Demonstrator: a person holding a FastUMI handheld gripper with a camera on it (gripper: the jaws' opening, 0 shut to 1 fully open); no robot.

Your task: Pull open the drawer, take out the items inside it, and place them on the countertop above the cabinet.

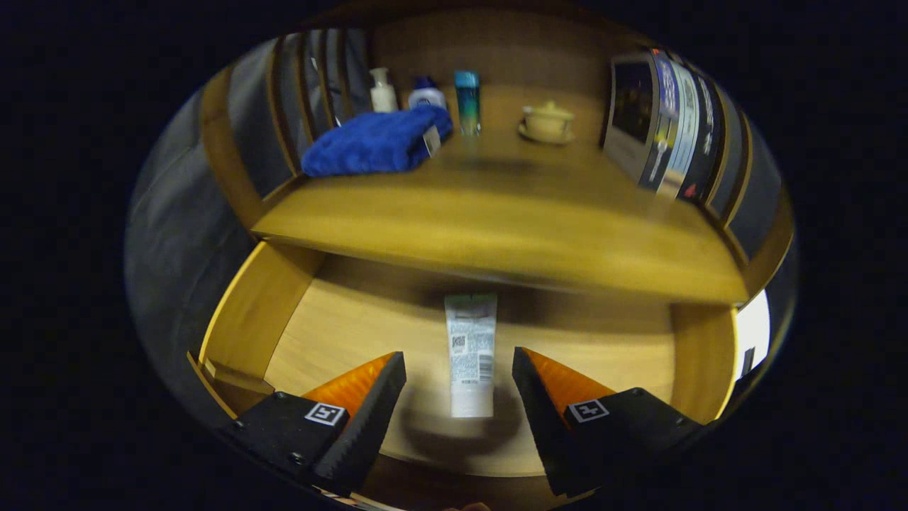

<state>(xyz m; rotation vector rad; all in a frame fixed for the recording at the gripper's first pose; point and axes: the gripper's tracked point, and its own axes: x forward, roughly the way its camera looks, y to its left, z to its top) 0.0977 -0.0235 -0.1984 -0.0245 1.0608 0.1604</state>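
Tube (471,355) of cream, soft plastic with blurred small print and barcodes, lies flat on your open wooden drawer (340,319) floor. Your gripper (460,372) hangs spread wide, tube between its fingers, untouched.

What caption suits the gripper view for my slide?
Open gripper poised over a white tube lying in the pulled-out drawer, below the countertop.

Your drawer (262,312) is pulled open, with one tube (470,355) left inside.

You see a white squeeze tube lying flat on the drawer's pale wooden floor, printed back face up, its long axis running from front to back. It sits near the middle, clear of both side walls. Above it, your wooden countertop (496,213) overhangs the drawer's rear part.
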